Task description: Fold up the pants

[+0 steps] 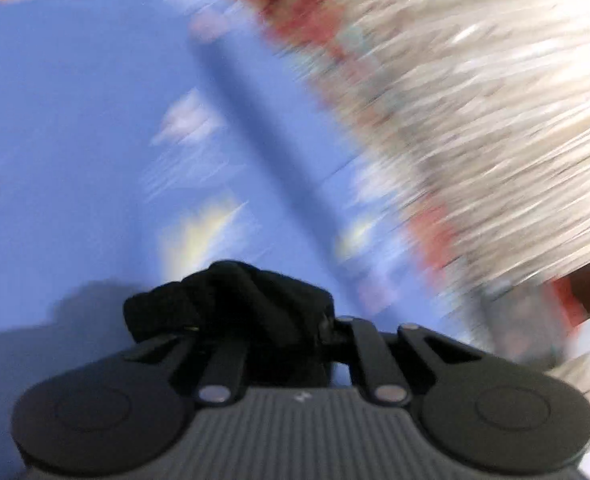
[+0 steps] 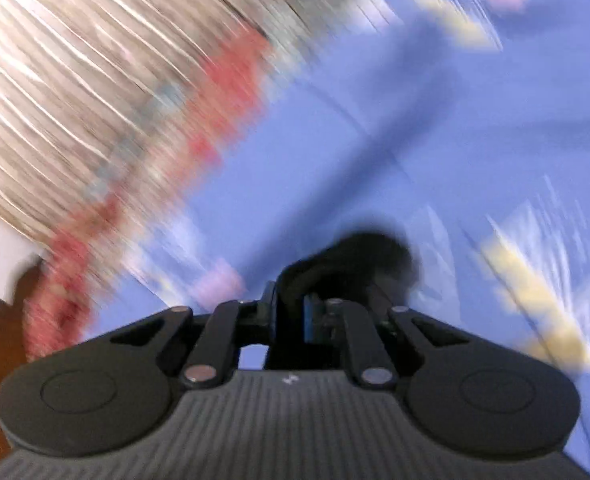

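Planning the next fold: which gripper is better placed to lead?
Neither clearly. The left gripper and right gripper each pinch bunched black pants over the blue sheet; blur hides the rest.

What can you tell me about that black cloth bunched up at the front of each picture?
The black cloth looks soft and matte, crumpled into thick folds. In the left view a bunch sits pinched in the shut left tool; in the right view another blurred bunch sits in the shut right tool. A blue patterned sheet lies behind it.
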A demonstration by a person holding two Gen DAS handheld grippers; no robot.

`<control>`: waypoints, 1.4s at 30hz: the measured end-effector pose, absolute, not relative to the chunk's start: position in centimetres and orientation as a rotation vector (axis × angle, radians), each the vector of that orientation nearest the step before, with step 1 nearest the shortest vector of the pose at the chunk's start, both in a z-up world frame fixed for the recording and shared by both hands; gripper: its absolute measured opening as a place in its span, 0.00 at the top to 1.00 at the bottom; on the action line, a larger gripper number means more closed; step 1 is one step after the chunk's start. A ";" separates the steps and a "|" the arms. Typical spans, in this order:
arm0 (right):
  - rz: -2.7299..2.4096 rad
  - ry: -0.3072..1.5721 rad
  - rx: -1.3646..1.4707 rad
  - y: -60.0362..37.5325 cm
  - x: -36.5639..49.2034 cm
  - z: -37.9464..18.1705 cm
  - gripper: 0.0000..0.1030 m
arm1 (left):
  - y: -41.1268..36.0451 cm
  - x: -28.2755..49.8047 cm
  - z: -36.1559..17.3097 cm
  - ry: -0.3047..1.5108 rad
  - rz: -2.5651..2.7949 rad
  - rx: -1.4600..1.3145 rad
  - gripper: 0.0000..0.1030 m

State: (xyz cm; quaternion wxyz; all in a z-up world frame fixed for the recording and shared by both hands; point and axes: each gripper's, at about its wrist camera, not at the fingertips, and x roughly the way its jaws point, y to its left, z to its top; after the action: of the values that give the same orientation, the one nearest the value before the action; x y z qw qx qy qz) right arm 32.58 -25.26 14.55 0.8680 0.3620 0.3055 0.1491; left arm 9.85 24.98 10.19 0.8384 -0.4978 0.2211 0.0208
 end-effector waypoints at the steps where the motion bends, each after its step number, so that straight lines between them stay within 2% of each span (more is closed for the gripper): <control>1: 0.325 0.571 0.761 -25.9 32.4 16.7 0.89 | 25.0 10.0 12.6 0.384 0.006 -1.039 0.92; 4: 0.328 0.418 0.739 -28.3 30.0 21.6 0.89 | 24.2 9.2 17.0 0.255 -0.042 -0.984 0.92; 8: 0.314 0.355 0.734 -32.2 25.4 21.3 0.91 | 23.8 7.1 13.9 0.340 -0.019 -0.998 0.92; 11: 0.258 0.387 0.759 -35.9 22.1 17.2 0.97 | 23.8 4.8 7.8 0.513 0.050 -1.055 0.92; 15: 0.107 0.456 0.814 -41.3 15.7 10.2 0.98 | 23.4 1.0 -0.5 0.728 0.143 -1.158 0.92; 19: -0.055 0.583 0.839 -44.2 11.4 4.6 0.97 | 22.5 -1.5 -4.1 0.800 0.179 -1.195 0.90; 20: -0.075 0.606 0.835 -44.3 10.8 4.2 0.93 | 22.6 -1.6 -4.1 0.792 0.182 -1.202 0.88; 22: -0.086 0.634 0.844 -44.0 10.4 3.7 0.93 | 22.5 -1.4 -3.7 0.792 0.193 -1.184 0.86; 24: -0.061 0.623 0.861 -43.4 11.3 3.7 0.90 | 22.2 -1.0 -3.2 0.795 0.201 -1.147 0.79; 25: -0.050 0.613 0.864 -43.0 11.8 3.9 0.85 | 22.2 -0.6 -2.9 0.796 0.204 -1.132 0.76; 27: -0.035 0.593 0.862 -42.3 13.1 4.3 0.70 | 21.9 -0.5 -2.4 0.797 0.207 -1.119 0.71; 28: -0.032 0.584 0.861 -42.0 14.0 4.2 0.57 | 21.5 -0.4 -2.2 0.798 0.211 -1.118 0.68; 29: -0.024 0.581 0.857 -42.0 15.1 3.8 0.52 | 21.4 -0.4 -2.2 0.801 0.215 -1.116 0.66; 36: -0.079 0.648 0.833 -41.6 21.8 0.6 0.52 | 20.9 -0.3 -2.0 0.817 0.246 -1.105 0.64; 37: -0.078 0.629 0.847 -41.7 22.2 0.4 0.53 | 20.9 -0.2 -1.9 0.821 0.252 -1.101 0.64; 39: -0.078 0.630 0.858 -41.6 23.0 0.5 0.77 | 20.8 0.2 -1.7 0.822 0.266 -1.079 0.69; 40: -0.076 0.654 0.855 -41.5 23.4 0.6 0.92 | 20.7 0.4 -1.6 0.823 0.272 -1.069 0.78; 41: -0.073 0.673 0.853 -41.4 23.5 0.8 0.93 | 20.8 0.6 -1.6 0.825 0.275 -1.064 0.86; 42: -0.078 0.659 0.842 -41.4 23.0 1.3 0.93 | 21.0 0.6 -1.5 0.825 0.272 -1.070 0.88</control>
State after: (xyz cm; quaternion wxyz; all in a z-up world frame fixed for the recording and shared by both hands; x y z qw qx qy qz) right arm 23.04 -41.37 1.32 0.8598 0.4009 0.3142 -0.0371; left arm 0.65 20.97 -1.50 0.7720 -0.4935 0.3806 0.1254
